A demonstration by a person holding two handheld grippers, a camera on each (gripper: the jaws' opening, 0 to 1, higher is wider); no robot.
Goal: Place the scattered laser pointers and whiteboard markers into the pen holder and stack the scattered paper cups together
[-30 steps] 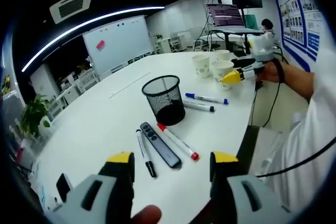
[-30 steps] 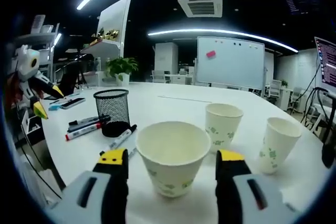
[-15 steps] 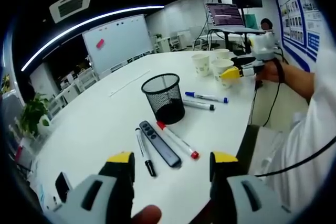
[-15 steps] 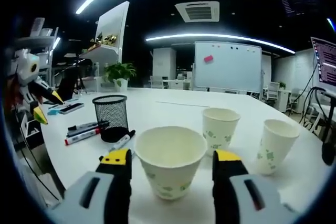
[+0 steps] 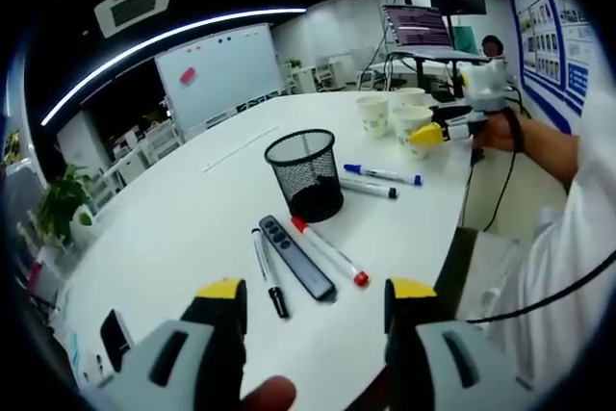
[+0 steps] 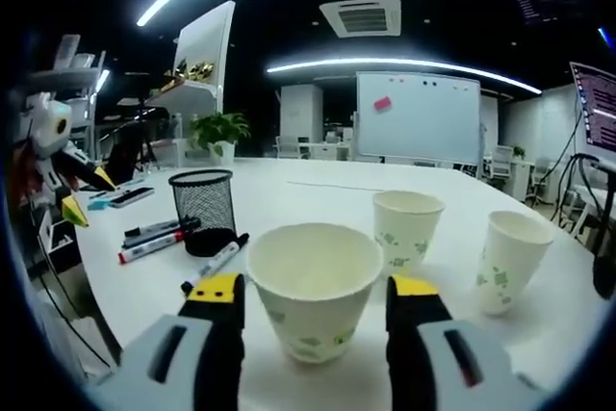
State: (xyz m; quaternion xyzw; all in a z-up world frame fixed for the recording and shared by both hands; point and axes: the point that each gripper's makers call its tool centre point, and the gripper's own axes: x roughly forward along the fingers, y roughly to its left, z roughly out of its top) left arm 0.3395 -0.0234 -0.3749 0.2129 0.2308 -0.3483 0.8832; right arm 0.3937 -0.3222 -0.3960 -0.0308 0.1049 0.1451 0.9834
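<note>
The right hand-held gripper is standing open, its jaws flanking but not visibly gripping the nearest white paper cup with green print, upright on the white desk. The left hand-held gripper is hovering open and empty.

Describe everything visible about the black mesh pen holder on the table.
The pen holder is a round cup of black wire mesh with a solid dark rim and base, slightly tapered toward the bottom. It stands upright on the white table and looks empty through the mesh. A red-capped marker lies with one end at its foot; whether they touch is unclear. Neither gripper is at it.
</note>
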